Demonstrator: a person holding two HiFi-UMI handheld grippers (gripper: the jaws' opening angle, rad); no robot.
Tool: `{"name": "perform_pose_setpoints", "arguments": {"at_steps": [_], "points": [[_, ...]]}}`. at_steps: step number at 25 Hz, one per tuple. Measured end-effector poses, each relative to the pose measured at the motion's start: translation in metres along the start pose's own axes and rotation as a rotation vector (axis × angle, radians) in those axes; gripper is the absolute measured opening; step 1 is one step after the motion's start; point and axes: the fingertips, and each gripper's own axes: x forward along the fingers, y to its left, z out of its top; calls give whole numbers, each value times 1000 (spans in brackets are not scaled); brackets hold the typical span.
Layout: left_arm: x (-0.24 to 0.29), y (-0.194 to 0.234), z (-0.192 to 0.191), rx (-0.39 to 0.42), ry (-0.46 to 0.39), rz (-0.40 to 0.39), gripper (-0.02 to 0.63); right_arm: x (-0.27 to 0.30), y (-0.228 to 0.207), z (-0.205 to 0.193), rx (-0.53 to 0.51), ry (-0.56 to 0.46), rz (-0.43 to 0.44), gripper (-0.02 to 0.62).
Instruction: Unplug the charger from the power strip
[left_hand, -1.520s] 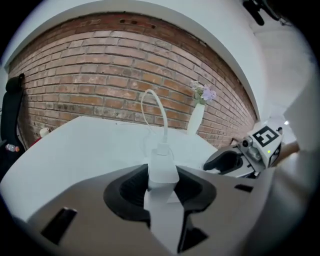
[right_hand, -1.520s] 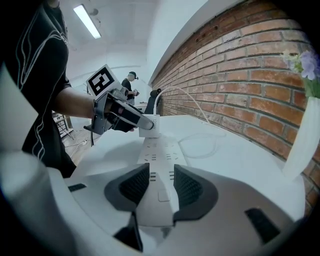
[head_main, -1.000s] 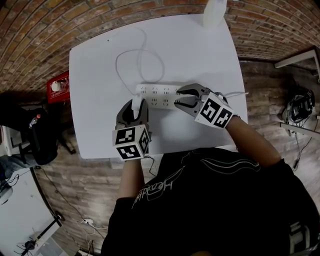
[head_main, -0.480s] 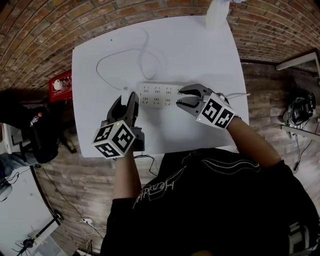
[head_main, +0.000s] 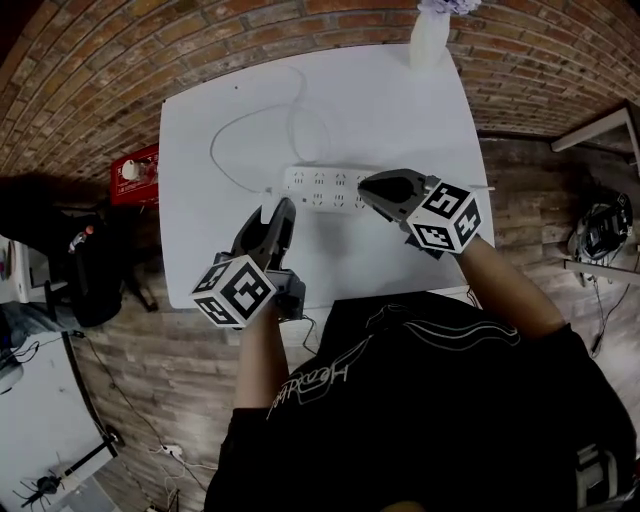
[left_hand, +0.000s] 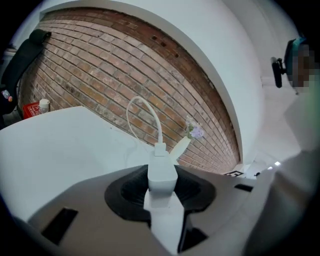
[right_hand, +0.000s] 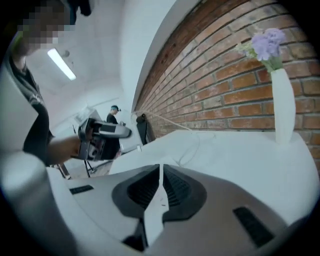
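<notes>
A white power strip (head_main: 322, 187) lies across the middle of the white table (head_main: 400, 110). My left gripper (head_main: 280, 212) is shut on the white charger (left_hand: 161, 175), held up off the table to the left of the strip and clear of its sockets. The charger's white cable (left_hand: 142, 107) loops away behind it over the table (left_hand: 60, 145). My right gripper (head_main: 368, 185) hovers over the strip's right end; its jaws are closing and meet with nothing between them (right_hand: 159, 192).
A white vase with purple flowers (head_main: 430, 30) stands at the table's far edge, also seen as the vase (right_hand: 282, 107) and the vase (left_hand: 182, 145). A red object (head_main: 135, 175) sits on the wooden floor to the left. A brick wall runs behind the table.
The left gripper pulled the charger away from the strip toward the left and lifted it. The right gripper, earlier open around the strip's right end, let go, rose and closed its jaws.
</notes>
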Motion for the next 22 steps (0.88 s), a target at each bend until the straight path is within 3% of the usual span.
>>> {"name": "perform_pose_setpoints", "arguments": {"at_steps": [4,8,12,17,22], "points": [[-23,-30,1,-32,-30,-61,135,-35,23,31,67,-113,21,9],[-46,-60,0,-10,-42,-105,135,-66,55,56,104,-190,79,2],[-67,-81,-7,46,-27,-110,135,-85,93,66,89,-182,141,-2],[-82,-108,-6,141,-13,-123,135,-104,122,78,-2,-208,137,-2],[-104,-122,-13,179,39,-157,135,-108,150,82,59,-239,139,-3]]}}
